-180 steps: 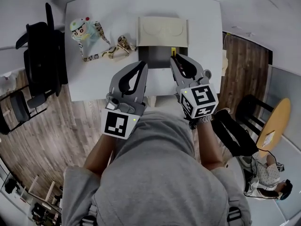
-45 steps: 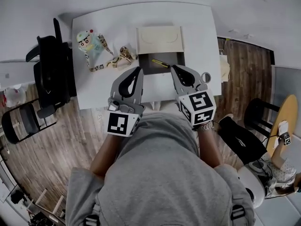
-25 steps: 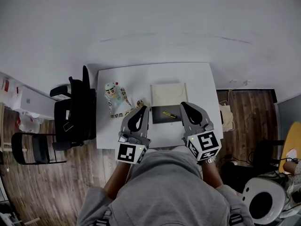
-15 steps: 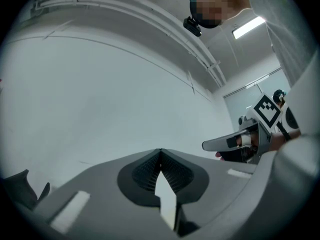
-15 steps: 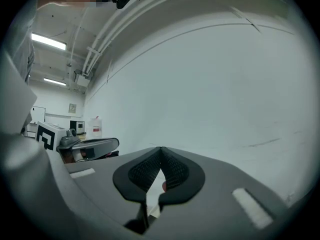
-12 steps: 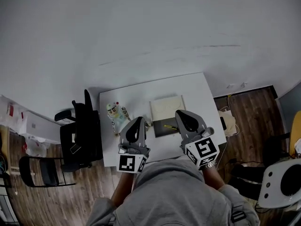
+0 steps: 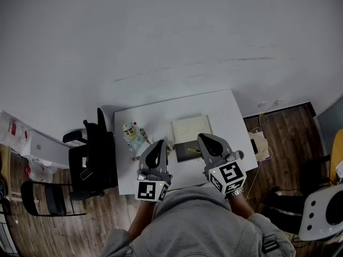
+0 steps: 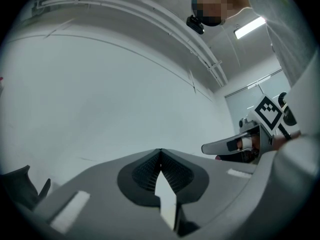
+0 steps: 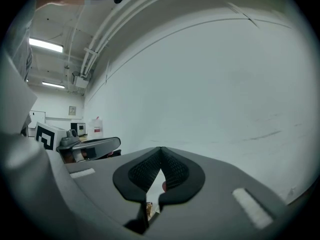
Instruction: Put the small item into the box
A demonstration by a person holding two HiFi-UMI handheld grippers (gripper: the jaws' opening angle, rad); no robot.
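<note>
On the white table (image 7: 225, 108) stands the box (image 7: 183, 153), its dark inside showing and its cream lid (image 7: 191, 127) folded back. A small yellow item (image 7: 194, 151) lies inside the box. Both grippers are held close to the person's chest, above the table's near edge. My left gripper (image 7: 159, 142) is shut and empty. My right gripper (image 7: 201, 137) is shut too, with nothing in it. In the left gripper view the jaws (image 8: 160, 150) meet against a bare wall; in the right gripper view the tips (image 9: 161, 148) also touch.
A doll toy (image 7: 130, 133) with a patterned strap lies on the table's left part. A black office chair (image 7: 91, 159) stands left of the table. A bag (image 7: 261, 142) sits on the wood floor to the right. A white wall fills the top.
The head view has pulled far back and up, so table and box look small. Both grippers drew back from the box; the yellow item, held by the right gripper 7.2 s ago, stays inside.
</note>
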